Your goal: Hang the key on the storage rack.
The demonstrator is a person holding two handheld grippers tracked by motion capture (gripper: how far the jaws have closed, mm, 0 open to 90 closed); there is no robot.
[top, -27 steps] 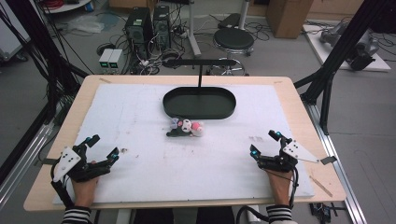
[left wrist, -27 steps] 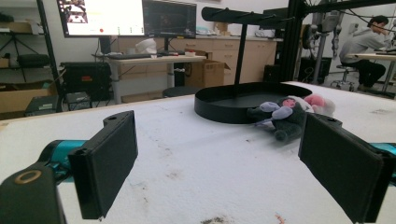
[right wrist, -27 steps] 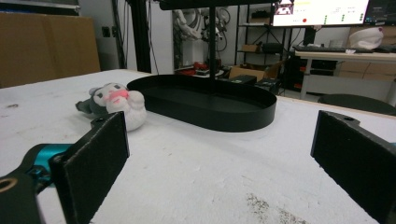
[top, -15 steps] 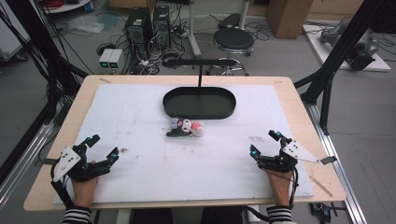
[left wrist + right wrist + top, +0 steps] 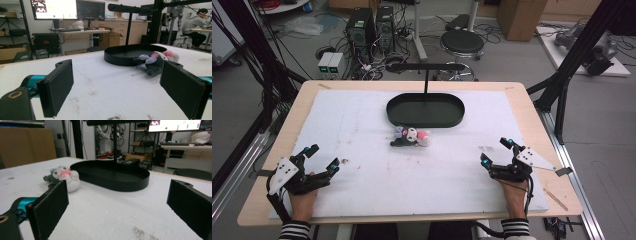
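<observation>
We see the left gripper [image 5: 322, 158] and right gripper [image 5: 497, 151] resting at the table's [image 5: 362, 100] near corners, jaws wide and empty, unchanged from a moment ago. The small plush toys [image 5: 412, 137] remain mid-table, just before the black oval tray [image 5: 425, 110].

Plush toys [image 5: 411, 137] beside black tray [image 5: 425, 118]

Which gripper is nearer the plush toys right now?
Left, though only slightly. The left gripper sits near-left of the plush toys; the right gripper sits near-right of them, a bit farther off. Both are open, apart from the toys.
</observation>
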